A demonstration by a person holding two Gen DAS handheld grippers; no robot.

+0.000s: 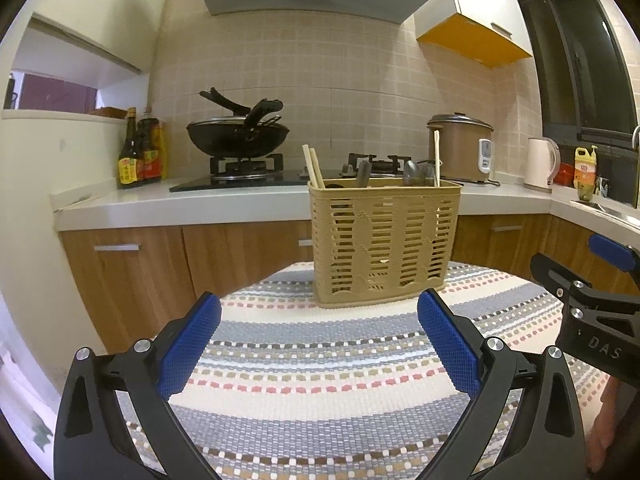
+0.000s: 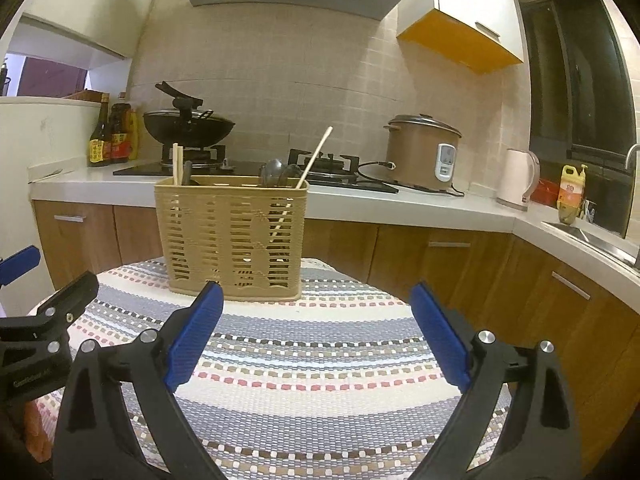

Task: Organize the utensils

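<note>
A tan slotted utensil basket (image 1: 384, 240) stands upright at the far side of a striped woven mat (image 1: 320, 360); it also shows in the right wrist view (image 2: 232, 240). In it are a pair of chopsticks (image 1: 313, 166) at the left end, dark spoons (image 1: 412, 173) and a single chopstick (image 1: 437, 158), which leans right in the right wrist view (image 2: 316, 158). My left gripper (image 1: 320, 316) is open and empty, short of the basket. My right gripper (image 2: 316, 300) is open and empty, just right of the basket; its body shows in the left wrist view (image 1: 592, 312).
The mat (image 2: 320, 360) covers a small round table. Behind is a counter (image 1: 180, 200) with a stove, a wok (image 1: 238, 136), sauce bottles (image 1: 140, 152), a rice cooker (image 1: 460, 148), a kettle (image 1: 540, 164) and a sink (image 2: 592, 236) at right. Wooden cabinets stand below.
</note>
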